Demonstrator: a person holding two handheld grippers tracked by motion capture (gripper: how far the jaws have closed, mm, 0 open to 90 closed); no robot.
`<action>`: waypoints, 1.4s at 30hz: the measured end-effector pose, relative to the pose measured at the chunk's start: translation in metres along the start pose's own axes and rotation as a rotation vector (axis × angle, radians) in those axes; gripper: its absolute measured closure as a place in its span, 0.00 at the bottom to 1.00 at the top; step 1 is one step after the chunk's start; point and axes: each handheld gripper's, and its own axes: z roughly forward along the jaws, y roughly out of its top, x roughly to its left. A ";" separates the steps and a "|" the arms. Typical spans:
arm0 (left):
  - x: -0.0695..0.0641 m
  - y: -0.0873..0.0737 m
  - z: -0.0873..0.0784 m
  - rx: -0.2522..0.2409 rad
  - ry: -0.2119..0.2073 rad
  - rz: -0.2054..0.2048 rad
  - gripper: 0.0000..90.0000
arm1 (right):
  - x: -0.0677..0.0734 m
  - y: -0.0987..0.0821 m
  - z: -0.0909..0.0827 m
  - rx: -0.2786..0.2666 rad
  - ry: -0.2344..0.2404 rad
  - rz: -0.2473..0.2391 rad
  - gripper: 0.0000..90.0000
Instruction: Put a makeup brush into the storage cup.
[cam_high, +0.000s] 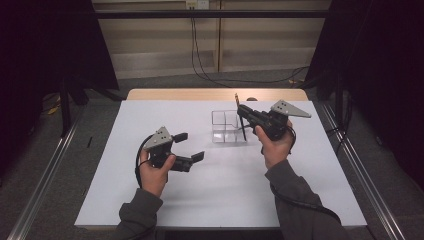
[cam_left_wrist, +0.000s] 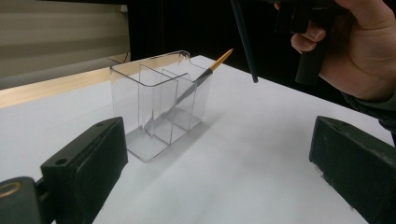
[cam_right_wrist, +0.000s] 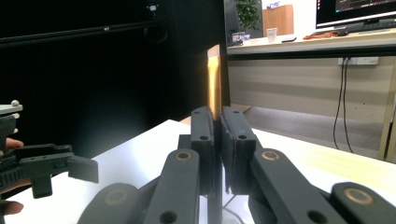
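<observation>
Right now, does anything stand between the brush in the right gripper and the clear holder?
Nothing visible does. The held brush hangs in open air beside the clear holder; another brush leans in one compartment, the others look free.

High view sits above the near edge of the table (cam_high: 150, 200), looking forward and down, far enough back to take in the whole top. Left gripper view rides low, facing the clear organizer (cam_left_wrist: 159, 102) up close. Right gripper view looks level toward the back wall. High and left views share the organizer.
</observation>
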 end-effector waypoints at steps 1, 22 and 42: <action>0.000 0.000 0.000 0.002 0.002 0.001 0.05 | 0.000 0.001 0.000 -0.003 -0.001 -0.003 0.94; 0.000 0.001 -0.001 0.006 0.006 0.005 0.05 | -0.008 0.004 0.009 -0.025 -0.020 0.002 0.94; 0.000 0.000 -0.001 0.009 0.008 0.004 0.05 | -0.014 0.009 0.016 -0.030 -0.043 -0.012 0.94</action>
